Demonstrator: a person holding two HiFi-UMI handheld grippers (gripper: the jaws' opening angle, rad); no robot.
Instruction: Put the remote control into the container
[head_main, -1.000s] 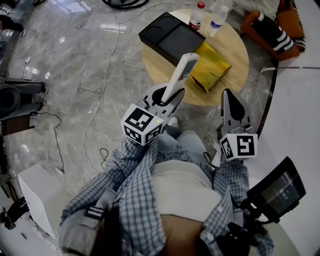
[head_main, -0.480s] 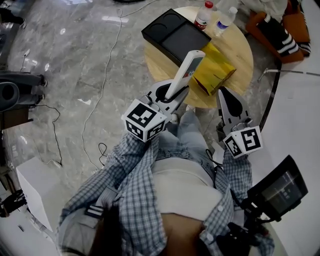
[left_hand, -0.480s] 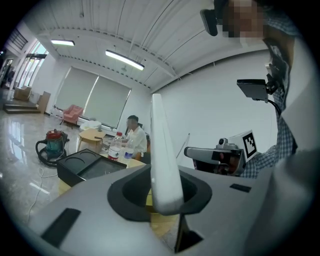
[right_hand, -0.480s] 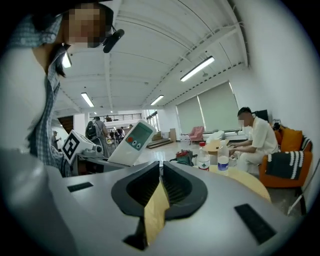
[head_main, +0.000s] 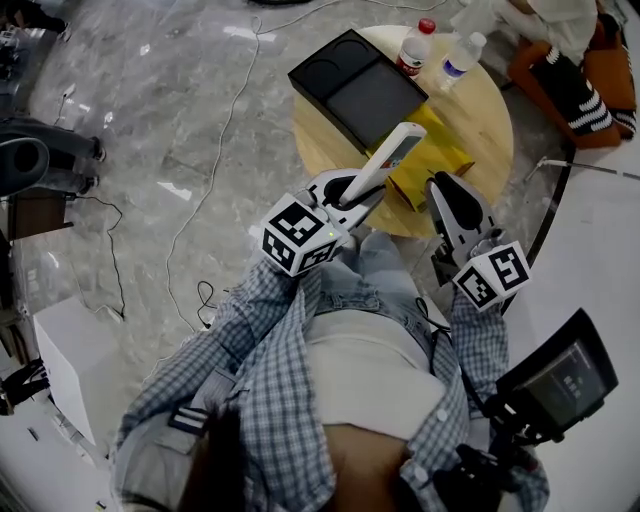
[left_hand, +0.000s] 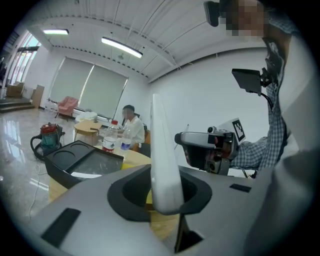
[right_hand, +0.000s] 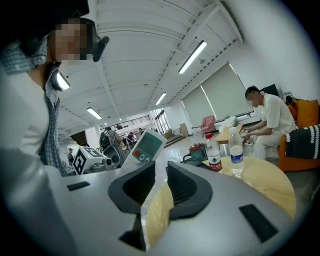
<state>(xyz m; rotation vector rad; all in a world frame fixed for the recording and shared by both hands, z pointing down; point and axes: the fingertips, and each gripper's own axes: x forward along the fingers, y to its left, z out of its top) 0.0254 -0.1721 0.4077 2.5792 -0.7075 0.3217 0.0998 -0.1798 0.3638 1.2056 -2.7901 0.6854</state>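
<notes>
Left tongs (head_main: 352, 192) clamp a slim white remote control (head_main: 388, 158) tilted upward; right tongs (head_main: 446, 190) are opening, empty.

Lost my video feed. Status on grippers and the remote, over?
Left gripper shut on remote, over table. Right gripper opening, nothing between jaws. Remote not yet in black tray; yellow bag beside it.

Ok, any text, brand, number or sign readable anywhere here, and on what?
None can be read.
Red-label bottle: white print, too small.
Blue-label bottle: label blurred.
Remote control: screen and buttons show no legible characters.
Marker cubes: black-and-white patterns, no words.
</notes>
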